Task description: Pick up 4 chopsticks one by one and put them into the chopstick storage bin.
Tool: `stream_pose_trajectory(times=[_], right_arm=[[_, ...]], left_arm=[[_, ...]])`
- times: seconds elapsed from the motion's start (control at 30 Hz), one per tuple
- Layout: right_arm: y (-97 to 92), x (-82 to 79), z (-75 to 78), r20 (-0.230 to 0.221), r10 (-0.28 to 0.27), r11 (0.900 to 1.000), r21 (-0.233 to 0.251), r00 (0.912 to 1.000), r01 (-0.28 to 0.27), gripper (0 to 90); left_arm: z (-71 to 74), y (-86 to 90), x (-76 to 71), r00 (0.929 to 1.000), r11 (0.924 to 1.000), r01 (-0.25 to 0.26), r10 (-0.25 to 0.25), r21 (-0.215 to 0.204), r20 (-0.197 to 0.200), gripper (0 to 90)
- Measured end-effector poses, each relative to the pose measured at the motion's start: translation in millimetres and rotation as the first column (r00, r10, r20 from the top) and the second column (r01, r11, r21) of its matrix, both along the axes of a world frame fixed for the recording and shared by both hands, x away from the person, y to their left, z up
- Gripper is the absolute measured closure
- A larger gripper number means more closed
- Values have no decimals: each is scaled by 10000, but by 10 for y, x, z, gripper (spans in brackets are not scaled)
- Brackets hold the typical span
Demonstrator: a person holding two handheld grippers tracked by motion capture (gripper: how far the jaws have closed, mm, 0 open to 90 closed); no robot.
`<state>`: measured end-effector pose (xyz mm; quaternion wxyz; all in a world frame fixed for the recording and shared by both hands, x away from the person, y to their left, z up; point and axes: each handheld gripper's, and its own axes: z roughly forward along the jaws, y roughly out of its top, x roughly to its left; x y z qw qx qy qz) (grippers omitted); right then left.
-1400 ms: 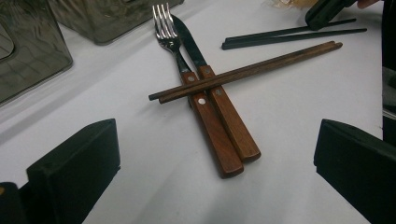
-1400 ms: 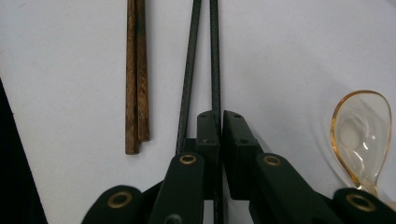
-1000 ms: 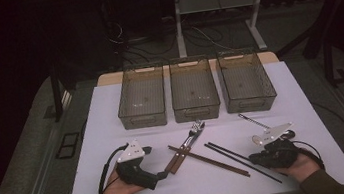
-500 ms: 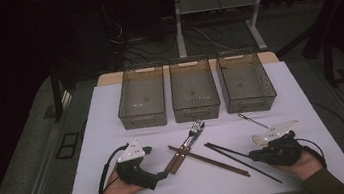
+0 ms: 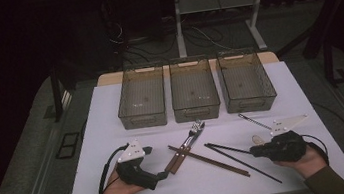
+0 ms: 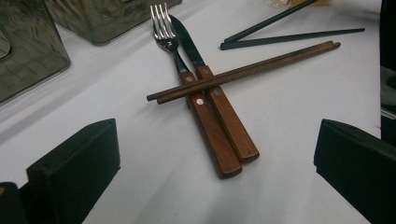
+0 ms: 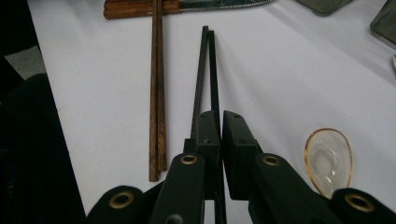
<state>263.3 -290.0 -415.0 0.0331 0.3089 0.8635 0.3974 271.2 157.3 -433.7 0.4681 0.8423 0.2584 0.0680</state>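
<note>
The right gripper (image 7: 218, 122) pinches the black chopsticks (image 7: 207, 70) to lift them; the left gripper (image 6: 217, 154) waits wide open, with the fork (image 6: 173, 42) at its 12 o'clock.

The fork (image 6: 164, 28) and knife (image 6: 186, 39) show bright polished metal above glossy, reddish-brown wooden handles set with small metal rivets, and the brown wooden chopsticks (image 6: 243, 72) lying across them look smooth with a dull sheen. The thin black chopsticks (image 7: 206, 70) appear matt, beside a clear, glassy spoon with a gold rim (image 7: 329, 158). The white surface (image 5: 112, 115) looks smooth and matt, the three smoky translucent plastic bins (image 5: 194, 90) faintly glossy, and each tool's black blocks are matt plastic.
</note>
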Motion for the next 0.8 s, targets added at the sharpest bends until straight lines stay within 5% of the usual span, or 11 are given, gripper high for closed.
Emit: stream_pose_trajectory(times=[0.8], right_arm=[[8,104,221,593,-43,9957,921,9982,-12,860]], left_arm=[[-15,-11,-2,9999,9998,133,-133,-119,7,0]])
